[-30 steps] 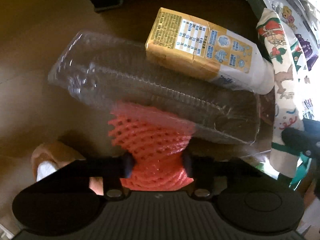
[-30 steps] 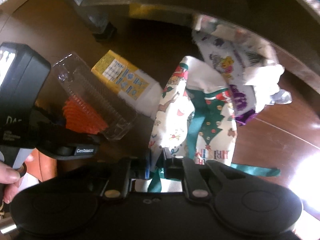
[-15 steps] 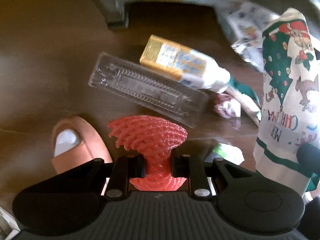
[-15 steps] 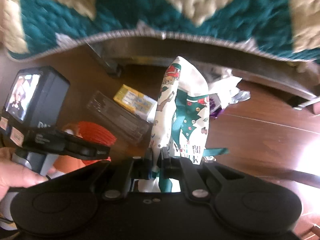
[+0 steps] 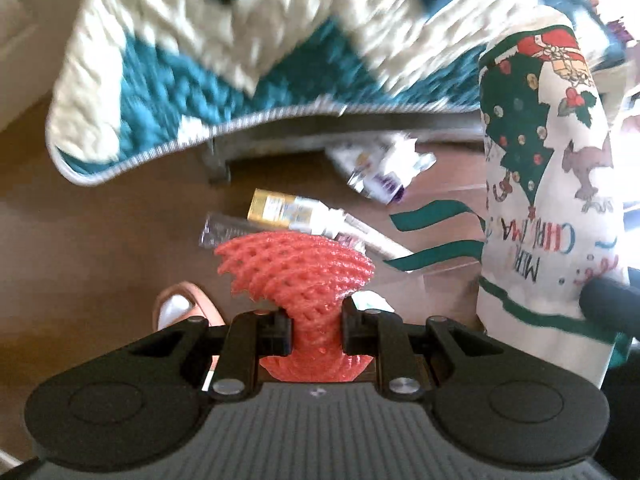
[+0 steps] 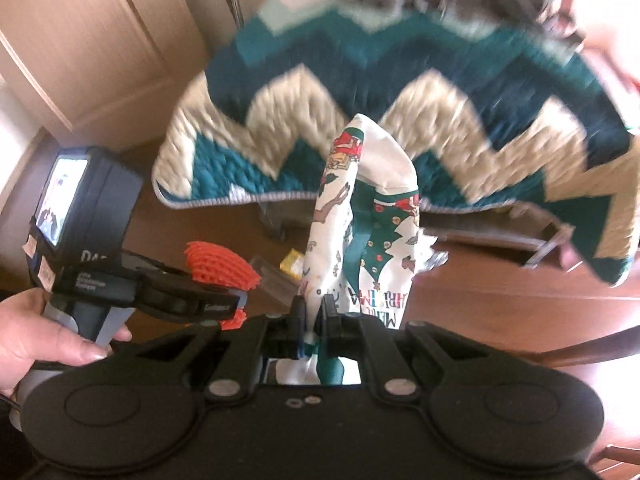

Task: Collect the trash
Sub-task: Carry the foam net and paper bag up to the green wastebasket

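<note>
My left gripper [image 5: 316, 322] is shut on a red foam fruit net [image 5: 294, 270] and holds it well above the wooden floor. It also shows in the right wrist view [image 6: 222, 266]. My right gripper [image 6: 311, 314] is shut on the rim of a white Christmas-print bag [image 6: 360, 240], which hangs lifted off the floor; the bag also shows in the left wrist view [image 5: 548, 200]. On the floor below lie a yellow and white carton [image 5: 290, 210], a clear plastic tray [image 5: 360, 230] and crumpled white and purple wrappers [image 5: 380, 168].
A teal and cream zigzag blanket [image 5: 240, 52] hangs over a bed edge above the trash. A metal bed leg [image 5: 218, 160] stands behind the carton. A slipper [image 5: 180, 312] shows by my left gripper. Wooden panels [image 6: 100, 40] are at the left.
Both grippers have risen well away from the floor, carrying the red net and the bag. The carton and tray now look small and far below; the blanket has come into view.
</note>
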Demonstrator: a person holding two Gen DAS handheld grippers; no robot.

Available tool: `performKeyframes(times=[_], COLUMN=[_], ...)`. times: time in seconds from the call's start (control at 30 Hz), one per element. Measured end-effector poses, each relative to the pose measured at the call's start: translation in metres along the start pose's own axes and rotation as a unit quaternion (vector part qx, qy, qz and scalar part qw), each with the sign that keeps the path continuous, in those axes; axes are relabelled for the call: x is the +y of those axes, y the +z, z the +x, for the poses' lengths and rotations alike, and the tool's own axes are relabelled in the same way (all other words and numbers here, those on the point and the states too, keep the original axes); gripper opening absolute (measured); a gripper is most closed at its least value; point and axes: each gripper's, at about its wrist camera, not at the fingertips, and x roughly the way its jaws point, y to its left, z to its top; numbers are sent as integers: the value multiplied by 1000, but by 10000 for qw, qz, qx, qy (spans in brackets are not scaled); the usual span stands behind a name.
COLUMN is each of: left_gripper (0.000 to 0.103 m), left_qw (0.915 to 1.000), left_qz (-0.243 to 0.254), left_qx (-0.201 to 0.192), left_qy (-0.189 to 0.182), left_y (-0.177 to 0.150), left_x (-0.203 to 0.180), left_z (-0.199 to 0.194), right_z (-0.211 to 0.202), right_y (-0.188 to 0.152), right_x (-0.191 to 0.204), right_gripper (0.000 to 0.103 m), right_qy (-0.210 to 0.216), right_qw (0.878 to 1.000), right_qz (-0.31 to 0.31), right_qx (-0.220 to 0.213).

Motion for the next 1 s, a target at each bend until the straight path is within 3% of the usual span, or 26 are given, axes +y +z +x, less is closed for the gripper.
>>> performKeyframes(times=[0.17,0.4,0.67,1.0], left_gripper=[20,20,21,21], left_qw=[9972,9796,9475,9057], left_qz=[98,600,1275,2076], left_qx=[-700,-1835,-2781,-3419], left_qy=[-247,-566,-934,-1405], left_y=[0,13,29,48], left_x=[-21,-74,-153,-264], left_z=[-78,-189,-296,-390], right_z=[-77,-185,-287,-386], right_y=[-2,3,11,12], right_x=[2,-11,-45,-108], right_gripper=[6,6,6,6], right_qy=[-85,-479,-903,-1571], right_qw=[9981,9849,9634,9287], right_qz=[-172,-411,-305,29], right_qx=[-592,-1610,-2504,-3359])
